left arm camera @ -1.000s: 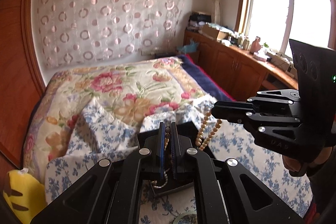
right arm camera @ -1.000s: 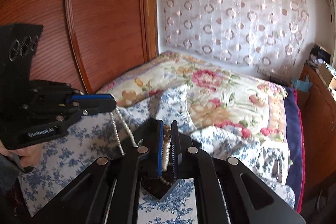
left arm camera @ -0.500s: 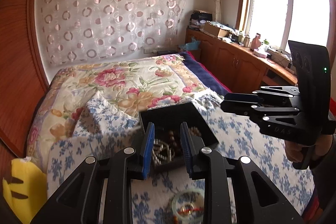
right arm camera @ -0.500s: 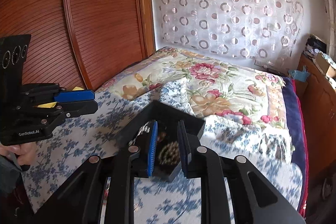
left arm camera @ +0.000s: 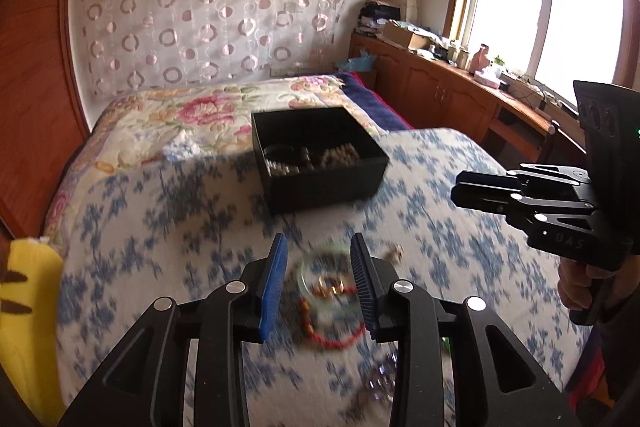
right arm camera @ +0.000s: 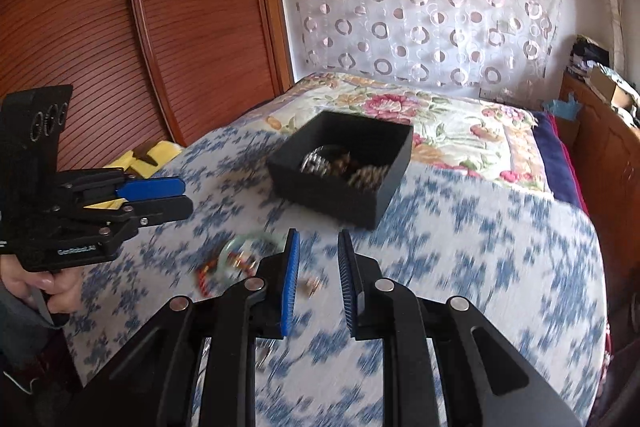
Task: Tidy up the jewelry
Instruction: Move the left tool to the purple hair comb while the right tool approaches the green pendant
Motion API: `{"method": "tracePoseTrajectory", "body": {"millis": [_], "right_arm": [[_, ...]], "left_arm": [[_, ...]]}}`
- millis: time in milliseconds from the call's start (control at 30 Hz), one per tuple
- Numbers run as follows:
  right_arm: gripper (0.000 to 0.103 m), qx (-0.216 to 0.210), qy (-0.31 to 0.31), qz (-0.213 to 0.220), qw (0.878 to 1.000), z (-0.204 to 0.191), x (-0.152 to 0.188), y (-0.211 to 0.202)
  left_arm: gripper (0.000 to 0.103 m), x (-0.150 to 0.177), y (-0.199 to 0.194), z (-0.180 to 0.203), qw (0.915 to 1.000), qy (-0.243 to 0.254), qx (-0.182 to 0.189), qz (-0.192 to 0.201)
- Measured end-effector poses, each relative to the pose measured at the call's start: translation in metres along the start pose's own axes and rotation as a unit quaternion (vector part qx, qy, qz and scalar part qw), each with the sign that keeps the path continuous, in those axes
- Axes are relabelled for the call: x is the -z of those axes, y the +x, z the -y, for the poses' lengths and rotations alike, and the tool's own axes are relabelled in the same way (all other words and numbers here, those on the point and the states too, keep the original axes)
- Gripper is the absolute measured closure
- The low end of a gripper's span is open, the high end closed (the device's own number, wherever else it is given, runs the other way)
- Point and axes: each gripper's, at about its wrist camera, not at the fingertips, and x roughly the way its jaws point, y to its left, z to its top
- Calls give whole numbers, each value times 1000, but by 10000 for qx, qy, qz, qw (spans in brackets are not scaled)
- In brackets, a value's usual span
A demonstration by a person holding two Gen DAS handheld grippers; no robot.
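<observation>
A black open box (left arm camera: 320, 157) sits on the blue-flowered bedspread and holds bead strings and bracelets; it also shows in the right wrist view (right arm camera: 344, 167). My left gripper (left arm camera: 320, 281) is open and empty, with a pale green bangle (left arm camera: 326, 277) and a red cord bracelet (left arm camera: 334, 337) lying on the cloth between its fingers. My right gripper (right arm camera: 318, 279) is open and empty above the spread, near a small gold piece (right arm camera: 311, 285). The bangle (right arm camera: 240, 247) lies to its left.
A yellow plush (left arm camera: 24, 307) lies at the bed's left edge. A wooden headboard (right arm camera: 140, 27) stands behind. Wooden cabinets (left arm camera: 448, 99) run under the window. More small jewelry (left arm camera: 378, 379) lies blurred near the left gripper's base.
Both grippers let go of their bead strings into the black box, opened, and pulled back toward the near side of the bed. The box now lies well ahead of both.
</observation>
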Motion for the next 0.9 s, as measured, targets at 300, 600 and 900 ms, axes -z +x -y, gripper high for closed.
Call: {"method": "tracePoseTrajectory", "body": {"millis": [300,600,900], "right_arm": [[81,162,-16,-116,9998,-17,52,-22],[75,271,116,-364,9989,-19,92,-23],[62,326,151,-437,9984,-19,108,-21]], "left_arm": [[63,35,-9,16,9999,-48,-25,-134],[49,58,-2,40,9990,131,-57,-433],[38,71,16,57,9970,246,-74,-736]]}}
